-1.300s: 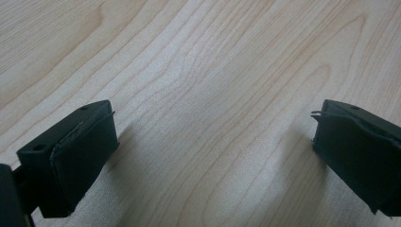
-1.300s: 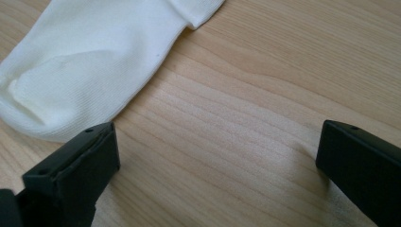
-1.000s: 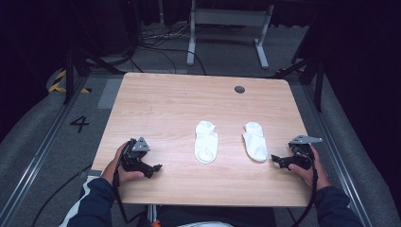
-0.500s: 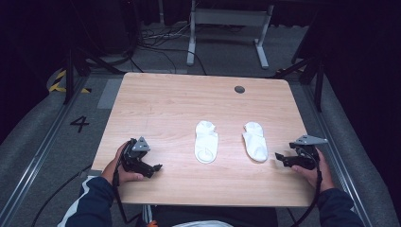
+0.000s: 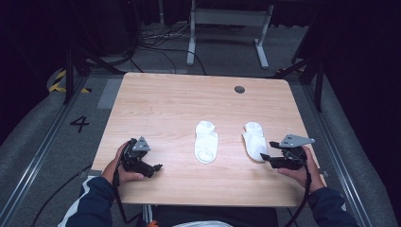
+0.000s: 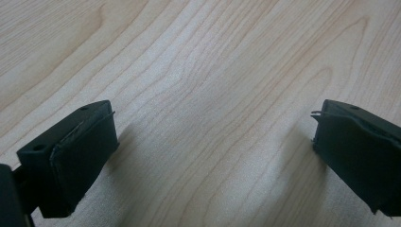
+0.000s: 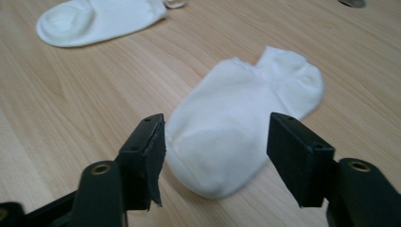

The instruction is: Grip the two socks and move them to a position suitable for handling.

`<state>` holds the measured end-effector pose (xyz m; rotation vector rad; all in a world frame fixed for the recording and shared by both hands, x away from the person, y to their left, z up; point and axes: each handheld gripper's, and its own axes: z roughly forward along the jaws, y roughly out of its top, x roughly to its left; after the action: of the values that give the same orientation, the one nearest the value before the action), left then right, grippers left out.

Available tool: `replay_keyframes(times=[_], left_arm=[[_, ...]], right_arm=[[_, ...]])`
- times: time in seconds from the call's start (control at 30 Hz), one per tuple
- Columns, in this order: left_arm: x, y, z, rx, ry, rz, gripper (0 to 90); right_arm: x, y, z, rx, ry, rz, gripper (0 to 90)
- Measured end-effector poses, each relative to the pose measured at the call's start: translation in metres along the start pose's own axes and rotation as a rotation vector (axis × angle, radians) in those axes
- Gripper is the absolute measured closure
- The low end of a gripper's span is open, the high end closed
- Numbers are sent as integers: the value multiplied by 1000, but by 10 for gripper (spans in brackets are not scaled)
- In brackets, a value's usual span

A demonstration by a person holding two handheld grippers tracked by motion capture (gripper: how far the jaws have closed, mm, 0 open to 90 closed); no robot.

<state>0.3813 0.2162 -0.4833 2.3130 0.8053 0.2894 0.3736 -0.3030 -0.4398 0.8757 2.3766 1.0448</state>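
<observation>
Two white ankle socks lie flat on the wooden table (image 5: 165, 109), the left sock (image 5: 206, 141) near the middle and the right sock (image 5: 255, 140) beside it. My right gripper (image 5: 265, 158) rests on the table at the right sock's near end, open. In the right gripper view its jaws stand on either side of that sock's (image 7: 236, 127) rounded end without touching it, and the other sock (image 7: 94, 19) lies farther off at the upper left. My left gripper (image 5: 158, 166) sits near the front left edge, open over bare wood (image 6: 213, 71), well apart from both socks.
A round cable hole (image 5: 239, 89) sits near the table's far edge. A grey metal frame (image 5: 227, 19) stands on the floor behind the table, with cables around it. The number 4 (image 5: 79, 124) is marked on the floor at the left.
My right gripper has shifted a little left, closer to the right sock's near end. The left gripper has barely moved.
</observation>
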Motion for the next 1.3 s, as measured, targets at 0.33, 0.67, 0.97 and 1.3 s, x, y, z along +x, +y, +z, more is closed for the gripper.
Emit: replay_keyframes(times=[0.33, 0.67, 0.97, 1.3], left_arm=[[0, 0, 0, 0, 1, 0, 6], [-1, 1, 0, 0, 3, -10, 7], [-6, 18, 8, -36, 12, -47, 195], [-45, 72, 31, -90, -135, 150, 427]], right_arm=[[22, 9, 30, 67, 78, -80, 512], [19, 5, 44, 119, 91, -48, 585], [15, 0, 47, 119, 105, -17, 672], [15, -2, 45, 117, 106, -30, 732]])
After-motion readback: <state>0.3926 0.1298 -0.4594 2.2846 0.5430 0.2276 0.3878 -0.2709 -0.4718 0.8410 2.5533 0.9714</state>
